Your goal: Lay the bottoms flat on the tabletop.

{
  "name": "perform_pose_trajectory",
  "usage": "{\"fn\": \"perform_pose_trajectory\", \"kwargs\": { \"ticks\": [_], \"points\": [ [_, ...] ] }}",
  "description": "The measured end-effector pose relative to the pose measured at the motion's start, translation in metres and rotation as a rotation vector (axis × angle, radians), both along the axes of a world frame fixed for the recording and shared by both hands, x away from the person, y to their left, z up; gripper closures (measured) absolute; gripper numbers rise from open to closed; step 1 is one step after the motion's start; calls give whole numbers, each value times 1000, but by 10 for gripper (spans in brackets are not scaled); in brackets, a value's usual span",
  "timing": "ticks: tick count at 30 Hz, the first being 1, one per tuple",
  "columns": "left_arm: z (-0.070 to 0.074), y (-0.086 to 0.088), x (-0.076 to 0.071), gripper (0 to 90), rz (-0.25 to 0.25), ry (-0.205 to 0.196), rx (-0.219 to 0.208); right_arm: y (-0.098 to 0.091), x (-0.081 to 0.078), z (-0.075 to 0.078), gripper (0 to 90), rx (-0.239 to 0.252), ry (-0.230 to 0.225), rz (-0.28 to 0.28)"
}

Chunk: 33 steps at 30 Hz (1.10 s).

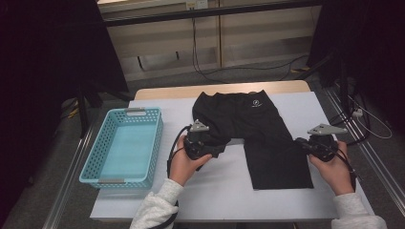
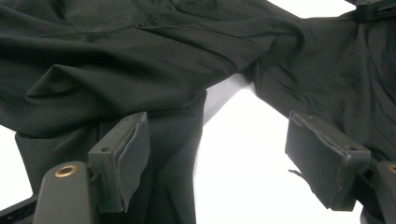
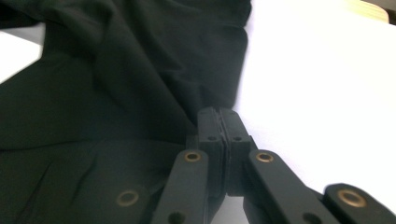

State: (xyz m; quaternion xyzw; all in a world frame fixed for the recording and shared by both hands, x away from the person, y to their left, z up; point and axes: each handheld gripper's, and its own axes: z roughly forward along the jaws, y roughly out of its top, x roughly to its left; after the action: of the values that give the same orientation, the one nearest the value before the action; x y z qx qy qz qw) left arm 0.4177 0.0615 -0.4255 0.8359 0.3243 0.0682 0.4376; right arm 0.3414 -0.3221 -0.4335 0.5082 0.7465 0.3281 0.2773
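Black shorts (image 1: 258, 119) lie spread on the white table (image 1: 215, 191), waistband at the far side. My left gripper (image 1: 210, 147) rests at the bunched left leg. In the left gripper view it (image 2: 219, 158) stands open, with the crumpled leg fabric (image 2: 140, 56) lying against the left pad (image 2: 126, 154) and bare table between the jaws. My right gripper (image 1: 299, 141) is at the outer edge of the right leg. The right gripper view shows its jaws (image 3: 219, 122) shut on that edge of the shorts (image 3: 116, 93), with creases running toward the pads.
A light blue plastic basket (image 1: 95, 157) with nothing in it stands at the table's left side. Bare table lies in front of the shorts and to their right. Cables and dark stands are on the floor beyond the table.
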Motion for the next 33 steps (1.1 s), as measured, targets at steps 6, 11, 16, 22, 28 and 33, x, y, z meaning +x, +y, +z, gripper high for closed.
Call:
{"fn": "perform_pose_trajectory", "kwargs": {
  "ticks": [6, 11, 16, 22, 28, 33],
  "points": [
    [1, -1, 0, 223, -1, -2, -5, -3, 10, -12, 890, -22, 19, -11],
    [1, -1, 0, 222, -1, 3, -6, -1, 9, -10, 889, -17, 11, 5],
    [1, -1, 0, 222, -3, 0, -6, -1, 8, -11, 888, -18, 17, 11],
    [1, 0, 2, 222, 0, 1, -1, -1, 6, -9, 890, -6, 9, 22],
    [2, -2, 1, 222, -6, 0, -4, -2, 5, -8, 890, 5, 6, 26],
    [2, -2, 1, 222, -6, -4, -5, -2, 4, -6, 891, 17, -13, 28]
  ]
}}
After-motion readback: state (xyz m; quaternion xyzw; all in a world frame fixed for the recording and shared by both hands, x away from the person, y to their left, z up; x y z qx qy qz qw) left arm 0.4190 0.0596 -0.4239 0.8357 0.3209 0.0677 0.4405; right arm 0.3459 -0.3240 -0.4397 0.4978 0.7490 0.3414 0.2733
